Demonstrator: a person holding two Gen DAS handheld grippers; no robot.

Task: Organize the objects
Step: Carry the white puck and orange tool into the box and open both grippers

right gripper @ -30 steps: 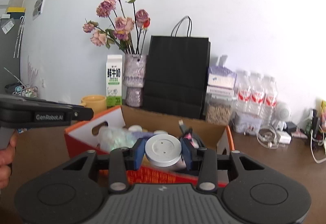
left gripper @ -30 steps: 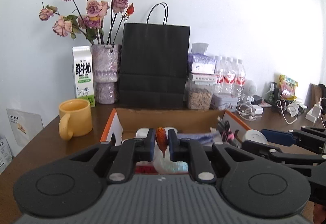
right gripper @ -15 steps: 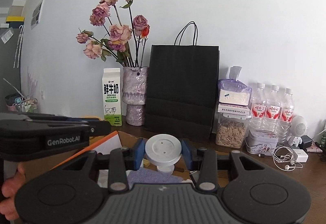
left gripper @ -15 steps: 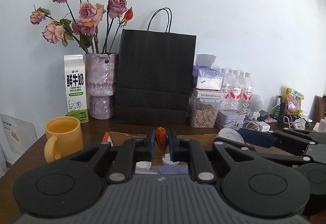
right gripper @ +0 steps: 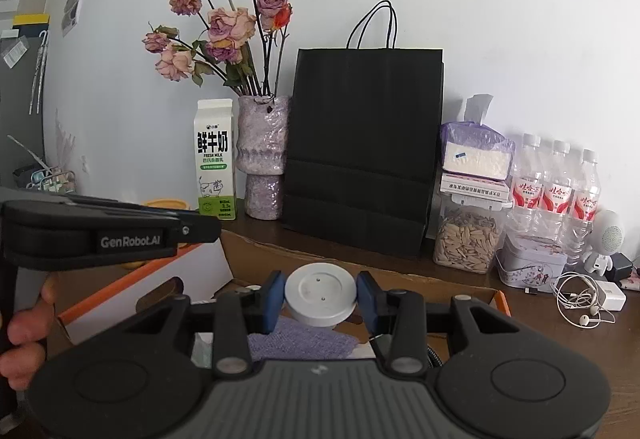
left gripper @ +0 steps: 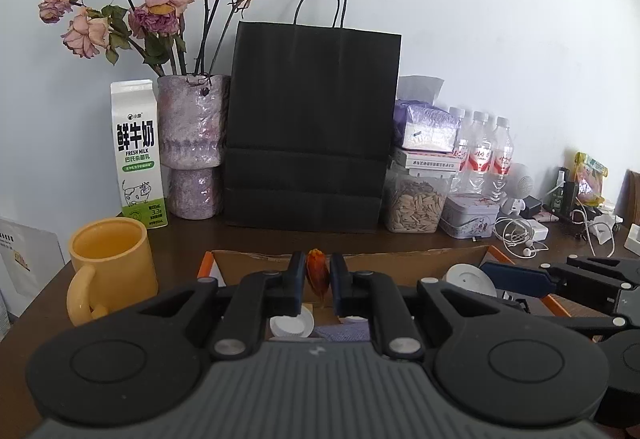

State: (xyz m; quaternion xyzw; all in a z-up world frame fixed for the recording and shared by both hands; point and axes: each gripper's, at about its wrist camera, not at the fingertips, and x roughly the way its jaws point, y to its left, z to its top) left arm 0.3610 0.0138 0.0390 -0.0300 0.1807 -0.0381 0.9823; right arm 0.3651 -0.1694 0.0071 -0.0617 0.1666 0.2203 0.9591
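My left gripper (left gripper: 318,273) is shut on a small orange-red dried bud (left gripper: 318,274), held above the open cardboard box (left gripper: 400,259). My right gripper (right gripper: 321,295) is shut on a round white disc-shaped object (right gripper: 321,293), also over the box (right gripper: 256,243); the same disc (left gripper: 468,277) shows at the right of the left wrist view. Inside the box lie white caps (left gripper: 291,324) and a purple cloth (right gripper: 296,339). The left gripper's body (right gripper: 108,231) crosses the left of the right wrist view, with a person's hand (right gripper: 24,335) on its handle.
Along the wall stand a milk carton (left gripper: 138,155), a vase of dried roses (left gripper: 194,143), a black paper bag (left gripper: 312,127), a seed jar (left gripper: 416,205), water bottles (left gripper: 484,155) and a tin (left gripper: 470,217). A yellow mug (left gripper: 110,265) sits left; cables (right gripper: 584,299) lie right.
Both grippers have moved forward over the box toward the wall while keeping their grips. The bag, vase and carton look larger, and less of the box interior shows.
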